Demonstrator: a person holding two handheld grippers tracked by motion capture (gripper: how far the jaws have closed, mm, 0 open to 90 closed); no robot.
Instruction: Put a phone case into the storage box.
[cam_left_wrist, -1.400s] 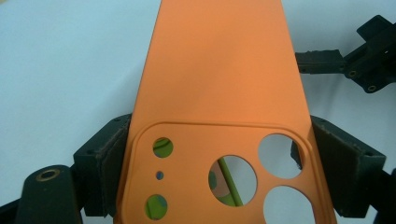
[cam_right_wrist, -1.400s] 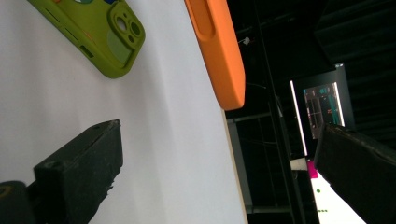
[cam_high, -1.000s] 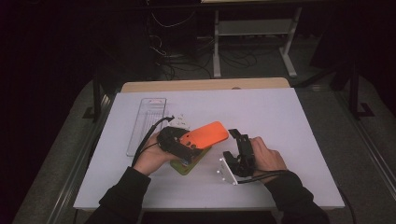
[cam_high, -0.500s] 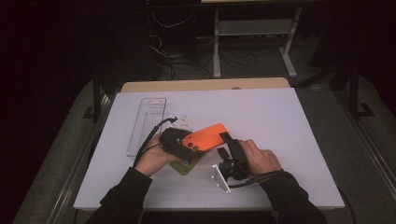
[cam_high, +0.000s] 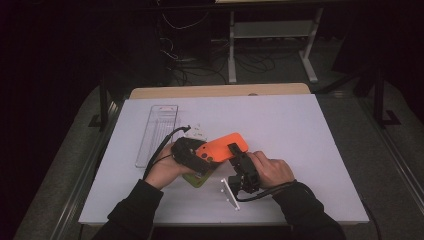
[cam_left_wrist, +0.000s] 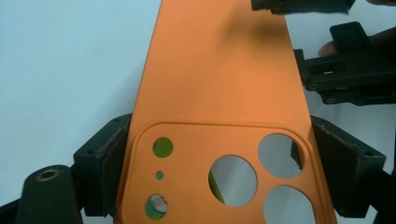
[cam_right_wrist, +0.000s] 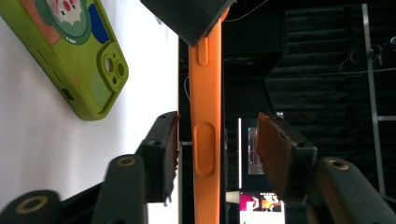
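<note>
Orange phone case pinched by left hand-held gripper; right hand-held gripper closing around it, untouched

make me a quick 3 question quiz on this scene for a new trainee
1. True or false: the left gripper is shut on the orange phone case.
2. Where does the right gripper stand relative to the orange case?
A. beside the clear tray
B. its jaws on either side of the case's edge
C. lifted high above the table
3. What lies on the table under the orange case?

Key
1. True; its pads press on both side edges near the camera cutouts.
2. B; the jaws have just been closing around the case's edge, with a gap left at one pad.
3. A green phone case.
</note>
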